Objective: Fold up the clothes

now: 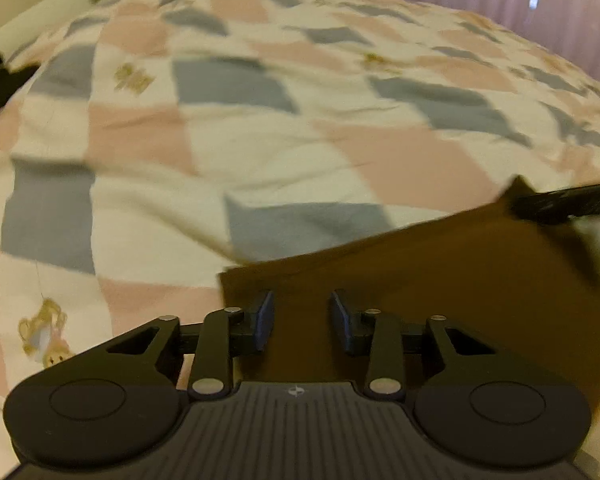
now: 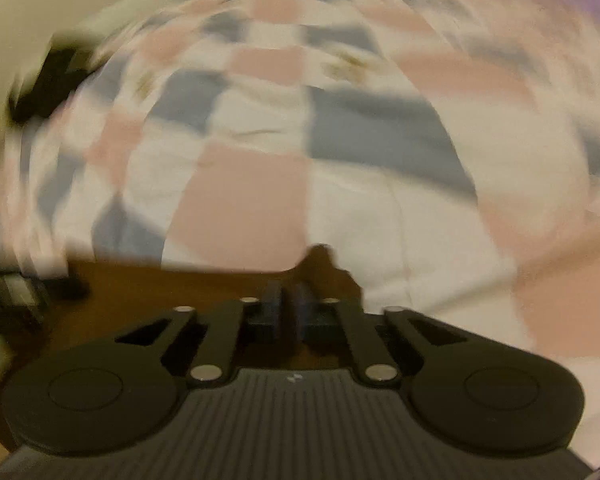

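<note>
Brown flat cloth [image 1: 440, 280] on checked quilt [image 1: 260, 140]: your right gripper [image 2: 286, 312] pinches far corner, left gripper [image 1: 302, 320] gapes over near edge, ungripped. Pull now, cloth skews.

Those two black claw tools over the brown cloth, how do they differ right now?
The left gripper has its jaws apart, with the brown cloth under the gap; the right gripper is shut, pinching a raised corner of that cloth. The left view is fairly sharp, the right one blurred. Both are black and point down at the checked quilt.
</note>
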The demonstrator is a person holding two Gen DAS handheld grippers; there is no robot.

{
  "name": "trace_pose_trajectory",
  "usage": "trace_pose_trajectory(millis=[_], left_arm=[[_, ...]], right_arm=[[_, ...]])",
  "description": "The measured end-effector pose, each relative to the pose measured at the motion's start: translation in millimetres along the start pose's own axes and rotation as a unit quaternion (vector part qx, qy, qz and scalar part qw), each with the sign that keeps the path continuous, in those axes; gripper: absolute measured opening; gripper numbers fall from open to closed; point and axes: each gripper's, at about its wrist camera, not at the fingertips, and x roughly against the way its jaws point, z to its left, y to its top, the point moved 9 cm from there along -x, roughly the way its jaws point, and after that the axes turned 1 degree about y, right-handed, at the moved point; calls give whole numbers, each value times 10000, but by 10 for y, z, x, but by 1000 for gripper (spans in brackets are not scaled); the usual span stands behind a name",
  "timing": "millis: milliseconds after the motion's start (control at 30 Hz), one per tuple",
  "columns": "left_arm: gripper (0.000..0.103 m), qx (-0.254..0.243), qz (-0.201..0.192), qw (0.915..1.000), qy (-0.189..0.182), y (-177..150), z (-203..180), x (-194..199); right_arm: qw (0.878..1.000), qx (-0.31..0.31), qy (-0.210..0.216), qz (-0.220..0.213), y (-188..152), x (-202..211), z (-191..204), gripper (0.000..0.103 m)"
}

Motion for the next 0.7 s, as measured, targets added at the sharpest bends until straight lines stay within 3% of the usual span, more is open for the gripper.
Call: trace_pose_trajectory(millis=[100, 133, 167, 200, 333, 467, 567, 633, 700], left_arm=[[33, -138, -142, 9997, 171, 62, 83, 94], [33, -121, -180, 9995, 242, 80, 127, 166], [33, -55, -208, 9994, 268, 90, 171, 257], [33, 52, -230, 9994, 253, 83, 214, 374], [33, 258, -258, 9992, 173, -126, 240, 922], [36, 5, -249, 9989, -385, -579, -149, 1278], [35, -266, 186, 9995, -63, -908, -276, 1098], [35, -89, 211, 9997, -14, -876, -248, 1158], [35, 81, 236, 9997, 39, -843, -223, 1227]], right_arm=[[9957, -885, 150, -229, 85, 207, -170, 2], [9944, -1006, 138, -298, 91, 299, -186, 12], [9962, -791, 6, -352, 55, 435, -120, 21], [9975, -579, -99, -404, 4, 570, -46, 23], [9988, 157, -262, -386, -417, 933, 293, 24], [9980, 334, -515, 115, -865, 828, 289, 24], [9978, 249, -559, 274, -994, 840, 275, 24], [9984, 190, -522, 114, -901, 997, 309, 25], [9982, 192, -569, 31, -858, 1223, 368, 31]])
